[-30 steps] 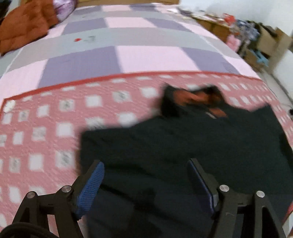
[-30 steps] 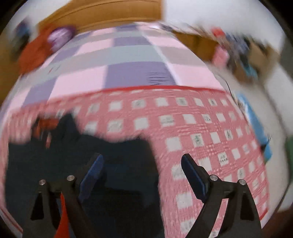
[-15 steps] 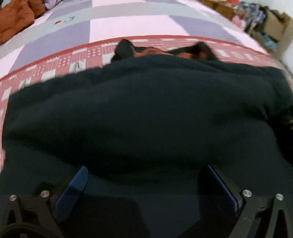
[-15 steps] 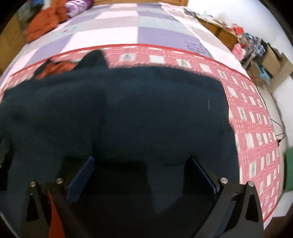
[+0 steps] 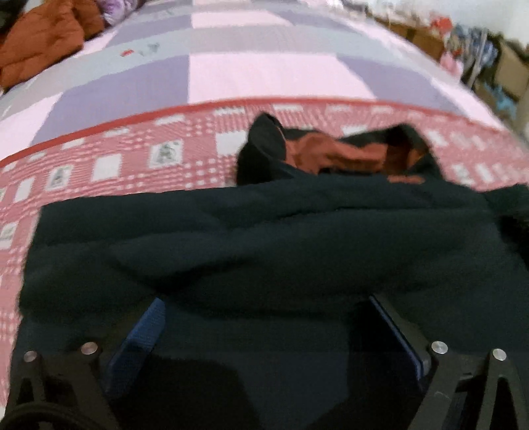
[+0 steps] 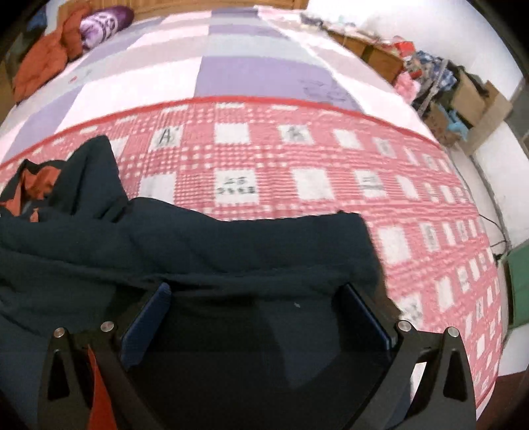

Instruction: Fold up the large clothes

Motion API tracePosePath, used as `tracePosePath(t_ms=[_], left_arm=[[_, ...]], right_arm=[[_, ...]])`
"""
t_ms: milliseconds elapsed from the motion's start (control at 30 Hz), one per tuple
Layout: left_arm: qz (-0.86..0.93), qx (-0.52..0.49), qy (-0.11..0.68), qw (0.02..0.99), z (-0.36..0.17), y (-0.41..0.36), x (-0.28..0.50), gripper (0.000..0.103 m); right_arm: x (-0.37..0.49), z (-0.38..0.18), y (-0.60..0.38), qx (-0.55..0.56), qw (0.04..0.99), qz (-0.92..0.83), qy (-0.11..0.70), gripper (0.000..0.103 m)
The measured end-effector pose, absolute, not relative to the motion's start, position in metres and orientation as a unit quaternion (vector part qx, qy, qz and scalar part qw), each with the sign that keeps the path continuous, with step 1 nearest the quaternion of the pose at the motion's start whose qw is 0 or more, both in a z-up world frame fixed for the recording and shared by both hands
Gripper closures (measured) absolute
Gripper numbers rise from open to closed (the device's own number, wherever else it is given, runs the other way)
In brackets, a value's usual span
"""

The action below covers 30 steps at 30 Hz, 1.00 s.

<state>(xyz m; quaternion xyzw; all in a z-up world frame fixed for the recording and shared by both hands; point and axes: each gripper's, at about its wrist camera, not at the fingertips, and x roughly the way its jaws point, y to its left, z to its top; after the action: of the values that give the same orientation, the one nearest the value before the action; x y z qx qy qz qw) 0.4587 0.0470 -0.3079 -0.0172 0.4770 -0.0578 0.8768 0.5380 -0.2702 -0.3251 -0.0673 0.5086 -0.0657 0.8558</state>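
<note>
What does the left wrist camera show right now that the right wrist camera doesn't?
Only the left wrist view shows the left gripper, its jaws closing slightly but wide apart over the cloth, and the dark garment's left edge against the red checked blanket.

Only the right wrist view shows the right gripper, open, the garment's right corner, a purple patterned bundle and something green beside the bed.

Both show the dark garment, its rust-orange lining, the orange quilted piece and the clutter of boxes.

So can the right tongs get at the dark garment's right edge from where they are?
Probably yes. The right tongs stand wide open just above the dark garment, and its right edge lies uncovered on the red checked blanket, nothing between.
</note>
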Motion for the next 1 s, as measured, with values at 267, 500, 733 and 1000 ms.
tracePosePath(t_ms=[267,500,733,1000], left_arm=[[-0.026,-0.004,0.448,0.894,-0.287,0.061,0.324,0.003],[-0.001,-0.018,0.473,0.881,-0.327,0.062,0.314,0.0],[-0.01,0.008,0.473,0.881,-0.327,0.053,0.352,0.0],[-0.005,-0.019,0.448,0.894,-0.302,0.069,0.326,0.0]], right_arm=[[0.345,-0.278,-0.232,-0.095,0.897,-0.013,0.432,0.0],[0.344,-0.328,-0.265,-0.023,0.867,-0.054,0.495,0.0],[0.418,-0.338,-0.328,0.036,0.855,-0.118,0.504,0.0],[0.405,-0.304,-0.296,-0.032,0.884,-0.105,0.455,0.001]])
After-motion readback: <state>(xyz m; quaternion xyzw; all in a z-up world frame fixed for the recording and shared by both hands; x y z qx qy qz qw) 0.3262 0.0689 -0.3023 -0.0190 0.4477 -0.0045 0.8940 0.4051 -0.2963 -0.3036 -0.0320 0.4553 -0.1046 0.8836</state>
